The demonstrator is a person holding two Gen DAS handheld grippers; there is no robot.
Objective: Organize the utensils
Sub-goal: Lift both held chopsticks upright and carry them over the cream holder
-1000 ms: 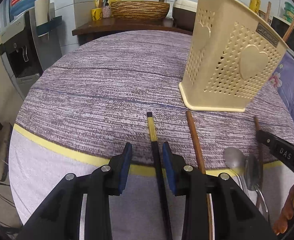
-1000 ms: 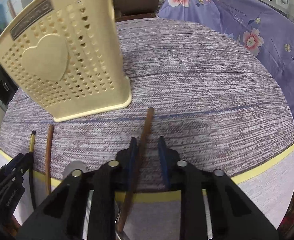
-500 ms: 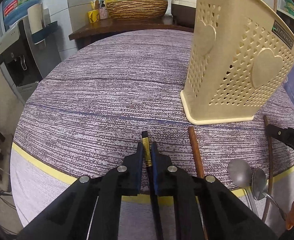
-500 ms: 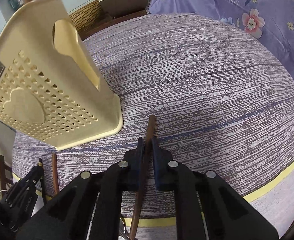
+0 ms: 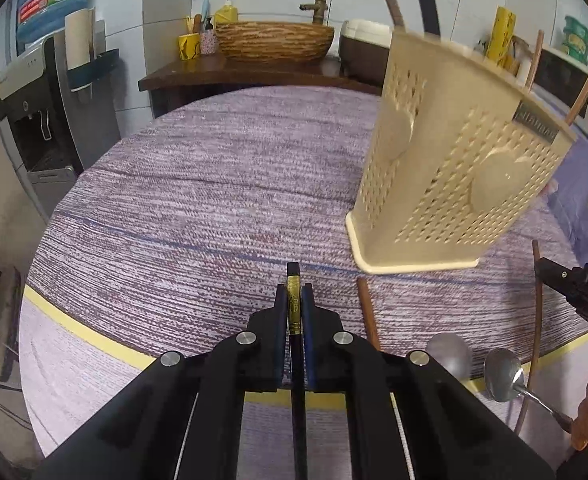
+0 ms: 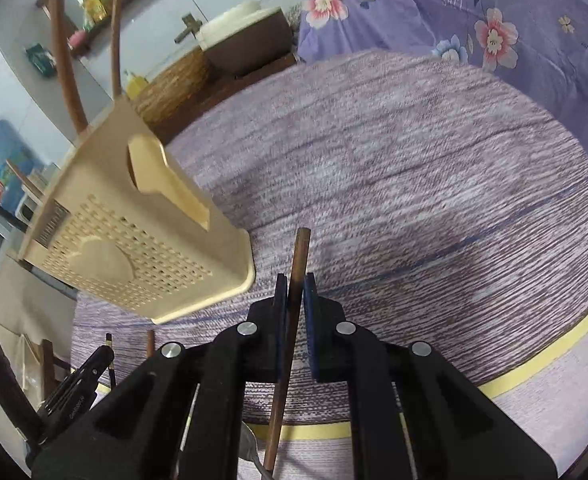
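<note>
Each gripper, left gripper [image 5: 294, 312] and right gripper [image 6: 295, 300], clamps one chopstick; the holder [image 5: 450, 168] at upper right already has several, while spoons [image 5: 502, 374] and a stick remain.

woven basket [image 5: 274, 40] on side table [image 5: 238, 70] | water dispenser [image 5: 34, 112] left | floral cloth [image 6: 494, 12]

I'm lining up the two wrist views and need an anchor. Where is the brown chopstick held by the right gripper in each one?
Left wrist view: brown chopstick at far right, a thin curved stick beside the right gripper.
Right wrist view: lower centre, clamped between the pads, tip pointing up.
Shared landmark: the beige utensil holder, upper right in the left view, left in the right view.
</note>
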